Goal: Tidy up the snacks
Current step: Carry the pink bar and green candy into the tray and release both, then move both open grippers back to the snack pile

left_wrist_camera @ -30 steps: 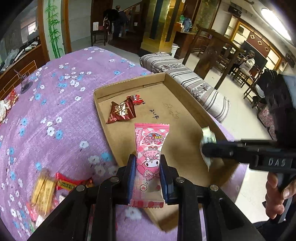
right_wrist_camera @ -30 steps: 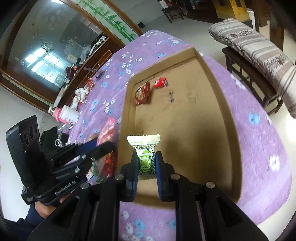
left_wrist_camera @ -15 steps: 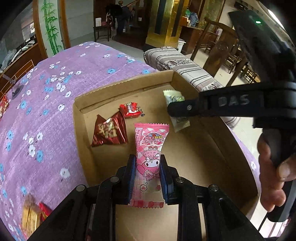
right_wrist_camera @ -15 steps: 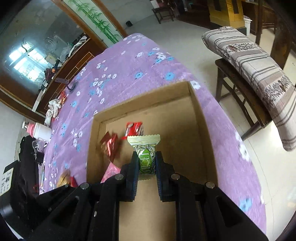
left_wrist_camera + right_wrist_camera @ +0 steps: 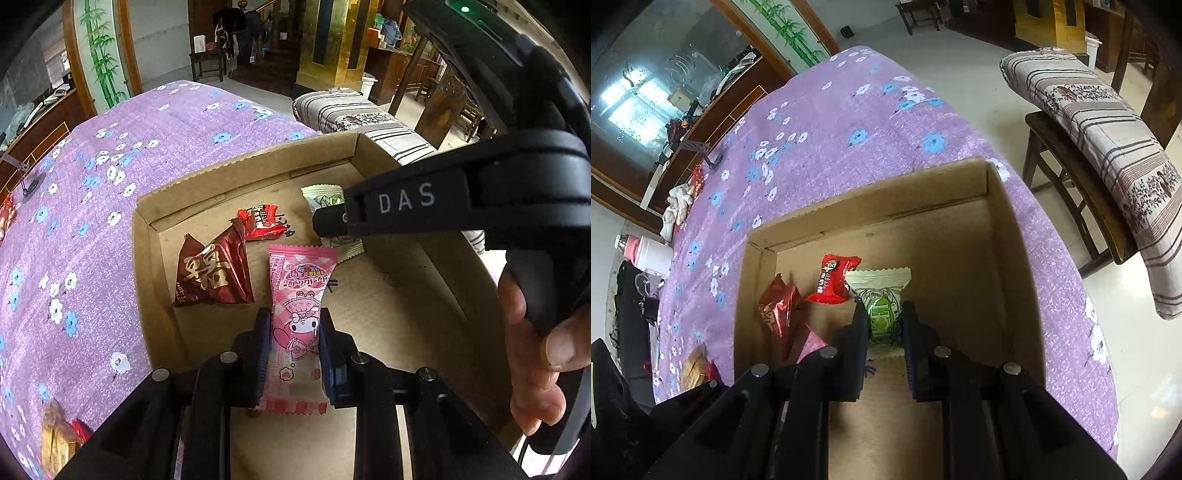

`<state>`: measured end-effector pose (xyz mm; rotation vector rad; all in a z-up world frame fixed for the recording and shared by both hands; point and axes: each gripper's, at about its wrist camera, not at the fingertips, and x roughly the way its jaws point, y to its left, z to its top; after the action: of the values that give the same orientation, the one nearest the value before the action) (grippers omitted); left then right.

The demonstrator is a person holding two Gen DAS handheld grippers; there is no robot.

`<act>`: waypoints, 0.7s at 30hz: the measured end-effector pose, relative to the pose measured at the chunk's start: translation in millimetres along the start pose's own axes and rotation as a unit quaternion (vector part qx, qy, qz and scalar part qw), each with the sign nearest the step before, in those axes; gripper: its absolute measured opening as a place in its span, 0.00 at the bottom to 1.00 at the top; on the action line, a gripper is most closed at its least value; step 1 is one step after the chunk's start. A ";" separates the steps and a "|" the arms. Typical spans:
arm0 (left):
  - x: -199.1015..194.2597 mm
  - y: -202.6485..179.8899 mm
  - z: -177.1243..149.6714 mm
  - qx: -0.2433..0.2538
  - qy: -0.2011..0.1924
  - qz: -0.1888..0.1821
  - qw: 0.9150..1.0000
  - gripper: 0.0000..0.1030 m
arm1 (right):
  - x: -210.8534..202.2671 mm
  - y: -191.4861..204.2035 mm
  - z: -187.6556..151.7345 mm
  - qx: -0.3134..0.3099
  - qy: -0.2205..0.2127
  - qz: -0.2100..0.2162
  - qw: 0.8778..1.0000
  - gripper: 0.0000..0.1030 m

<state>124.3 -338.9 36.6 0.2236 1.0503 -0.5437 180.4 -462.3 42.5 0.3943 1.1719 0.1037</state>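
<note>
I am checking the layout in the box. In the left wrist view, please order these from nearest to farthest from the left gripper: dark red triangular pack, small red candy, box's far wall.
From the left gripper:
1. Dark red triangular pack, ahead-left.
2. Small red candy, beyond it.
3. Box's far wall, behind both.

Inside the cardboard box (image 5: 1015, 258), the right half of the floor lies bare and open to a gripper, while the far left corner is crowded by a dark red triangular packet (image 5: 212, 273) and a small red wrapper (image 5: 260, 220), with raised walls all round.
</note>
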 end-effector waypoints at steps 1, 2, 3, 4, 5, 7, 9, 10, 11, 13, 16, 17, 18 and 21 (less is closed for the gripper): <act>-0.3 -0.1 0.1 0.000 0.001 0.001 1.000 0.23 | -0.4 -0.6 -0.2 0.002 0.001 0.001 1.000 0.17; -0.2 0.2 0.1 -0.001 0.001 0.002 1.000 0.24 | -1.3 -1.3 -0.5 0.004 0.001 0.001 1.000 0.19; -0.5 0.7 0.4 -0.003 0.002 0.001 1.000 0.26 | -3.2 -2.3 -0.9 0.007 0.000 0.002 1.000 0.21; -0.5 1.5 0.8 -0.005 0.003 0.000 1.000 0.32 | -6.2 -3.4 -1.3 0.009 -0.004 0.003 1.000 0.23; -1.5 2.3 0.6 -0.007 0.003 -0.002 1.000 0.39 | -9.1 -3.9 -1.7 0.010 -0.008 0.003 1.000 0.28; -5.2 3.0 0.5 -0.009 -0.001 -0.004 1.000 0.46 | -15.9 -4.9 -3.2 0.014 -0.015 0.002 1.000 0.31; -9.8 2.5 0.1 -0.006 -0.004 -0.006 1.000 0.46 | -21.9 -5.5 -4.9 0.018 -0.019 0.006 1.000 0.31; -12.3 2.3 -0.4 -0.005 -0.005 -0.007 1.000 0.46 | -25.4 -5.6 -6.9 0.021 -0.020 0.007 1.000 0.31; -15.0 2.7 -0.7 -0.005 -0.006 -0.009 1.000 0.46 | -28.5 -5.8 -9.0 0.025 -0.021 0.008 0.999 0.32; -23.3 3.8 -3.0 -0.006 -0.009 -0.013 1.000 0.46 | -36.9 -6.5 -14.5 0.033 -0.024 0.010 0.999 0.35; -38.3 5.4 -9.2 -0.006 -0.017 -0.019 1.000 0.46 | -49.1 -4.1 -25.7 0.041 -0.030 0.014 0.999 0.41; -43.5 6.2 -11.5 -0.006 -0.021 -0.021 1.000 0.46 | -55.0 -2.2 -31.4 0.042 -0.032 0.019 0.998 0.42; -49.2 7.6 -13.9 -0.005 -0.025 -0.021 0.999 0.46 | -59.4 -0.3 -36.1 0.044 -0.033 0.023 0.998 0.44; -64.4 11.7 -20.8 -0.004 -0.033 -0.027 0.999 0.46 | -71.3 1.9 -50.8 0.055 -0.041 0.035 0.997 0.47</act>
<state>90.1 -299.6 81.3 0.1693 0.9958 -0.5926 106.3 -468.0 88.9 0.5320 1.0863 0.0833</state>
